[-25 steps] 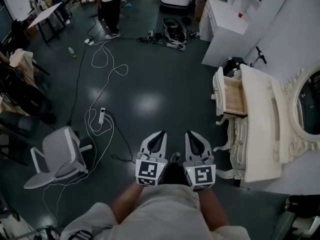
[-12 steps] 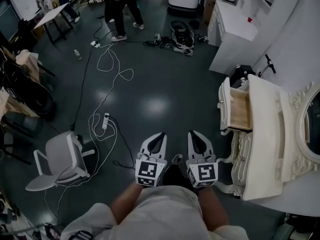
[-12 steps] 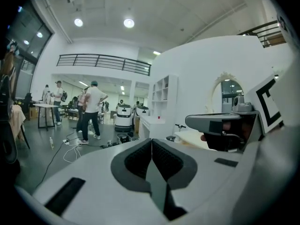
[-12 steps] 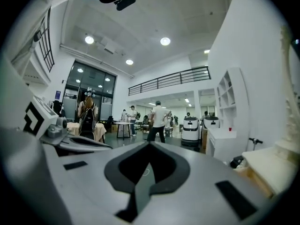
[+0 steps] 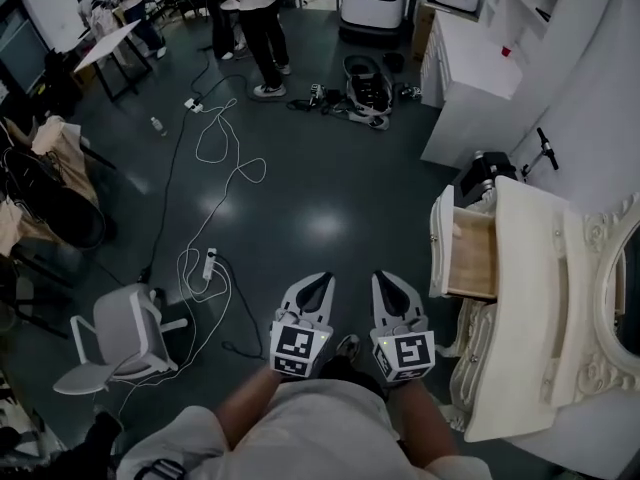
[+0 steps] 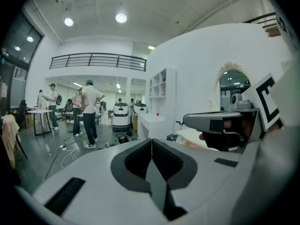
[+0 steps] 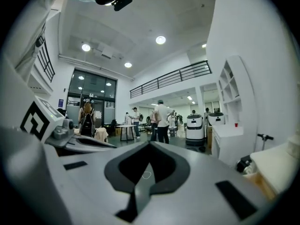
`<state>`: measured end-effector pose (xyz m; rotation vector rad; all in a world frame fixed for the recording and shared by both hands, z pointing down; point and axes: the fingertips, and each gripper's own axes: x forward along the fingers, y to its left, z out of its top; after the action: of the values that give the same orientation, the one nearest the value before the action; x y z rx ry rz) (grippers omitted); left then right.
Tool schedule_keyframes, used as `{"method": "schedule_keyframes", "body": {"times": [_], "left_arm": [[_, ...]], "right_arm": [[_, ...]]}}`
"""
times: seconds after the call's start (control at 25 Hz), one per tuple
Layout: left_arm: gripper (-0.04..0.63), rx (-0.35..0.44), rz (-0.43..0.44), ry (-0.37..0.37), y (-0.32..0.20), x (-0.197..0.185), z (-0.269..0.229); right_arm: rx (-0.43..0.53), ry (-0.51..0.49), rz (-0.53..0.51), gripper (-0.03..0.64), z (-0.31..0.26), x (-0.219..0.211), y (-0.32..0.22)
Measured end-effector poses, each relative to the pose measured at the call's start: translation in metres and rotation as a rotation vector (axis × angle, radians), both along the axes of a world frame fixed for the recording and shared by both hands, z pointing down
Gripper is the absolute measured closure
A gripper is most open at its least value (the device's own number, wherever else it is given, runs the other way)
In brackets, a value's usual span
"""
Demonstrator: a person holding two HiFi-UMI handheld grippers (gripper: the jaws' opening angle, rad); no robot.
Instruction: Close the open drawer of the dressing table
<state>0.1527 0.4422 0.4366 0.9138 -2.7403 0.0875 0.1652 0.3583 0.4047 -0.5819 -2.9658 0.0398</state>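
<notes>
The cream dressing table point(image 5: 520, 308) stands at the right of the head view, its oval mirror at the frame's edge. Its wooden drawer point(image 5: 470, 256) is pulled out to the left, white front panel point(image 5: 441, 244) facing the room. My left gripper point(image 5: 320, 280) and right gripper point(image 5: 384, 279) are held side by side in front of my body, left of the table and short of the drawer. Both are shut with nothing between the jaws. The left gripper point(image 6: 152, 142) faces the room, the right gripper point(image 7: 149, 146) likewise; the table edge point(image 7: 276, 165) shows at its right.
White cables and a power strip point(image 5: 208, 262) lie on the dark floor to the left. A grey office chair point(image 5: 120, 338) stands at lower left. A white shelf unit point(image 5: 475, 63) and a black scooter point(image 5: 490, 173) are beyond the table. People point(image 5: 262, 18) stand far off.
I have walked forward and both grippers went with me, staying shut. The dressing table and its open drawer now sit lower in the head view, closer beside my right gripper.
</notes>
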Motion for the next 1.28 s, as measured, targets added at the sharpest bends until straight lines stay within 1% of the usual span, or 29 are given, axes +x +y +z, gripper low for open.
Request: {"method": "schedule_keyframes", "body": {"times": [0.16,0.36,0.6,0.72,0.96,1.08,1.16,1.28], "left_arm": [[0.586,-0.046,0.033,0.009,-0.033,-0.016,0.004],[0.586,-0.084,0.079,0.021,-0.067,-0.038,0.005],[0.586,-0.087,0.122,0.029,-0.088,-0.064,0.01],[0.586,-0.087,0.165,0.038,-0.097,-0.083,0.015],[0.586,-0.078,0.277,0.046,-0.111,-0.129,0.023],[0.586,-0.076,0.34,0.039,-0.112,-0.162,0.023],[0.586,-0.073,0.383,0.032,-0.111,-0.185,0.018],[0.586,-0.061,0.44,0.026,-0.102,-0.218,0.009]], "right_arm": [[-0.015,0.005,0.007,0.601,0.006,-0.017,-0.031],[-0.057,0.008,0.037,0.601,0.008,-0.038,-0.061],[-0.09,0.03,0.079,0.601,0.017,-0.06,-0.077],[-0.093,0.049,0.113,0.601,0.022,-0.074,-0.083],[-0.09,0.104,0.209,0.601,0.036,-0.113,-0.093],[-0.098,0.123,0.274,0.601,0.042,-0.142,-0.097],[-0.123,0.14,0.323,0.601,0.045,-0.161,-0.097],[-0.141,0.167,0.365,0.601,0.045,-0.183,-0.084]]}}
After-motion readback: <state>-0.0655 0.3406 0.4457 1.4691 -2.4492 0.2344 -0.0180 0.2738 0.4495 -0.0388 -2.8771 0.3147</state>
